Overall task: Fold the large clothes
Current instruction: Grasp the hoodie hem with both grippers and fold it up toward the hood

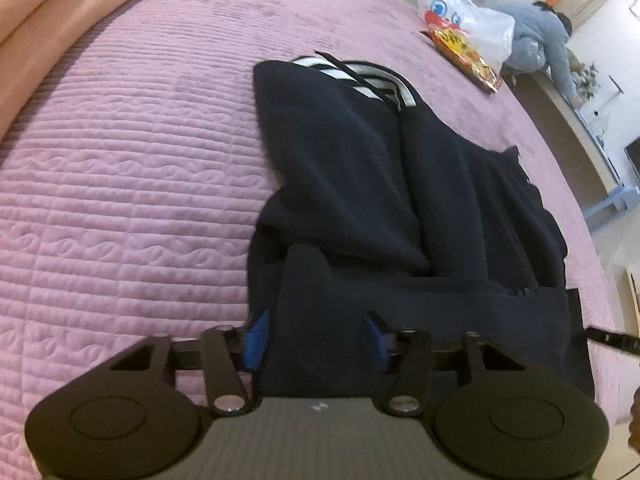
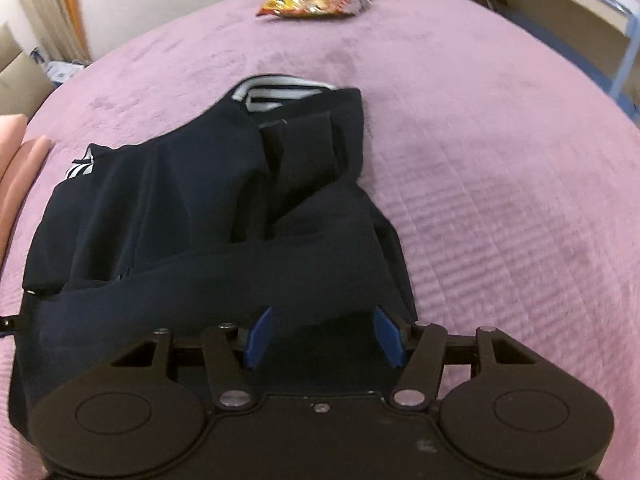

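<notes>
Dark navy fabric fills the middle of both views: one large garment (image 1: 360, 184) lies partly folded on the pink quilted bedspread (image 1: 120, 160), and it serves as the landmark for everything else. At its far end a white-and-dark striped collar band (image 1: 360, 76) shows; in the right wrist view the same garment (image 2: 200, 216) also shows a second striped patch (image 2: 80, 168) on its left edge. The near hem of the garment is raised and draped toward the cameras.

Two grippers are in play. The left gripper (image 1: 316, 340) sits at the garment's near edge with its two blue pads (image 1: 256, 338) spread wide apart, and a fold of navy cloth stands between them; the pads do not pinch it. The right gripper (image 2: 324, 336) is at the same near edge, its two blue pads (image 2: 258, 336) likewise spread, cloth lying between and over them without being clamped.

Beyond the garment's collar end, well apart from it, one white plastic bag (image 1: 468, 20) with a cartoon print rests on the bedspread, and one yellow-red snack packet (image 1: 468, 56) lies just beside the bag. Left of the garment, at the bed's edge, lies one peach-coloured folded blanket (image 1: 60, 4). Past the bag, off the bed, one person in light blue (image 1: 548, 36) bends over.
</notes>
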The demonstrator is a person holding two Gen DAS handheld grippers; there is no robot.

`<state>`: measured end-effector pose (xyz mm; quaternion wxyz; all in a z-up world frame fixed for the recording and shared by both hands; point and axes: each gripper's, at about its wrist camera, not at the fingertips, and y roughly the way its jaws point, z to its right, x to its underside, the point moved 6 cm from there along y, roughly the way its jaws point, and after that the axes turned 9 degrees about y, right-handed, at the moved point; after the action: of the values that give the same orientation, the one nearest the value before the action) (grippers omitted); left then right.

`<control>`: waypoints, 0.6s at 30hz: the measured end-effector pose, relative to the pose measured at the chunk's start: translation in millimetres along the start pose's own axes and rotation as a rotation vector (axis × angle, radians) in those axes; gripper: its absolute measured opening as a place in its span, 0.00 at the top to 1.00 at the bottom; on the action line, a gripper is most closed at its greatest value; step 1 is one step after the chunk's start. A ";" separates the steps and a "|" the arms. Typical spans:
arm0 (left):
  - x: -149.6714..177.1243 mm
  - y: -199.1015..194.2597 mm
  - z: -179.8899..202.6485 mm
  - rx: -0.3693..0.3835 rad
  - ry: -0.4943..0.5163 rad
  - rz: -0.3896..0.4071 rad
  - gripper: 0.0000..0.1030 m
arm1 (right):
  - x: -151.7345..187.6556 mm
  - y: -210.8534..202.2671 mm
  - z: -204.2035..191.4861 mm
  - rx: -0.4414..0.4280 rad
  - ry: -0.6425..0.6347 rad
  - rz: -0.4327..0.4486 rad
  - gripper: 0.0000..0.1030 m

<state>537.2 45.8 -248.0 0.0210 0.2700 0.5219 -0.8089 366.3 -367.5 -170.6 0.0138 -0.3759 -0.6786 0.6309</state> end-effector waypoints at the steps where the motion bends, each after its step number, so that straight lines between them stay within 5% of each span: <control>1: 0.0 1.0 3.1 -0.026 0.020 -0.001 0.73 | -3.6 2.5 -0.7 -0.001 -0.017 0.005 0.34; 2: 0.1 0.6 7.4 -0.052 0.050 0.000 0.82 | -7.7 5.7 -0.7 -0.002 -0.031 0.008 0.34; 8: 0.0 -7.8 20.5 -0.058 0.038 0.013 0.81 | -31.7 30.3 12.9 -0.012 -0.053 0.002 0.33; 13: -1.3 5.3 15.9 -0.006 -0.061 0.000 0.54 | -33.1 53.2 24.7 -0.031 -0.034 -0.053 0.33; 14: -1.5 8.0 15.5 -0.009 -0.073 -0.001 0.54 | -31.9 55.7 24.3 -0.046 -0.036 -0.059 0.43; 15: -1.7 10.0 16.0 -0.020 -0.073 -0.003 0.54 | -30.7 55.4 22.1 -0.065 -0.046 -0.058 0.73; 16: -2.1 11.1 17.4 -0.052 -0.060 -0.005 0.63 | -29.0 52.6 17.5 -0.076 -0.075 -0.045 0.86; 17: -2.1 10.3 19.3 -0.088 -0.041 -0.004 0.85 | -26.4 48.7 11.9 -0.067 -0.120 -0.030 0.91; 18: -1.8 8.3 22.5 -0.118 -0.010 0.000 0.89 | -22.4 42.6 4.8 -0.063 -0.179 -0.009 0.92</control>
<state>532.1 22.3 -247.1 0.0394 0.2639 0.5685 -0.7782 401.0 -386.8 -198.2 -0.0557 -0.3153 -0.6983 0.6402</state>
